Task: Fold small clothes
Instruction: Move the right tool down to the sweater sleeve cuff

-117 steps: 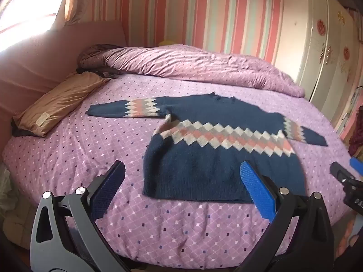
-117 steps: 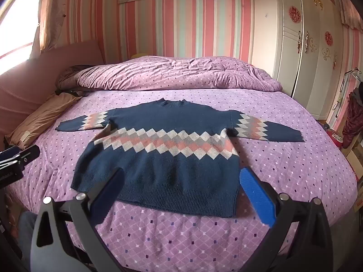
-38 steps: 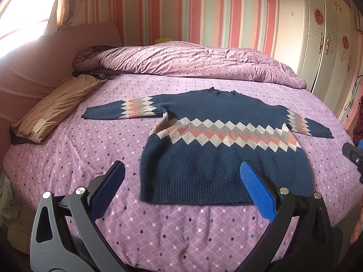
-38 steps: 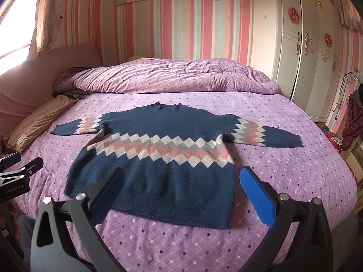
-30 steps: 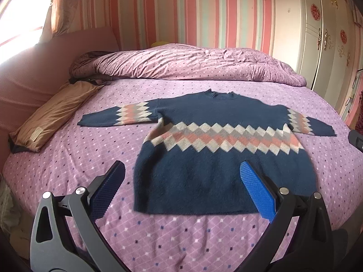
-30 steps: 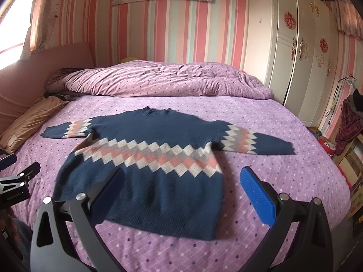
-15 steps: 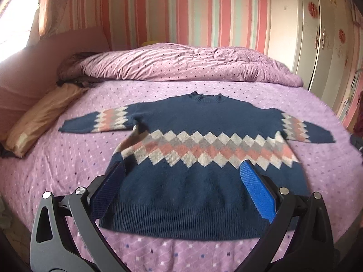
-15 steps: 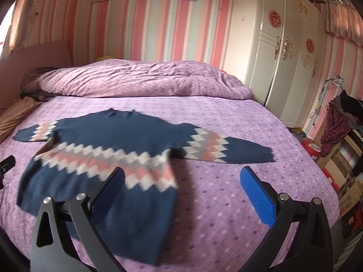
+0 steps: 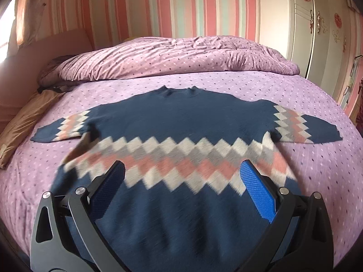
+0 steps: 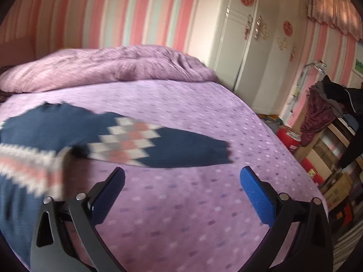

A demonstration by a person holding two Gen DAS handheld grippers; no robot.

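Left wrist view: a navy sweater with a zigzag band of white, grey and pink diamonds is seen spread flat on the bed, neck toward the far edge, hem toward the near edge, both sleeves laid straight out to the sides. The left gripper is held over the lower body of the sweater with its jaws set wide, nothing between them; whether the blue pads touch the knit cannot be told. A bunched purple quilt lies along the far edge of the bed, and a tan pillow rests at the left edge, well apart from the left sleeve. Striped pink wallpaper and a white wardrobe are seen behind. In the right wrist view — blurred — the right gripper is also spread wide and empty, held over bare purple sheet just in front of the right sleeve, which lies flat with its cuff pointing toward the right edge of the bed. Beyond that edge, boxes and hung clothes are stacked on the floor beside the wardrobe.
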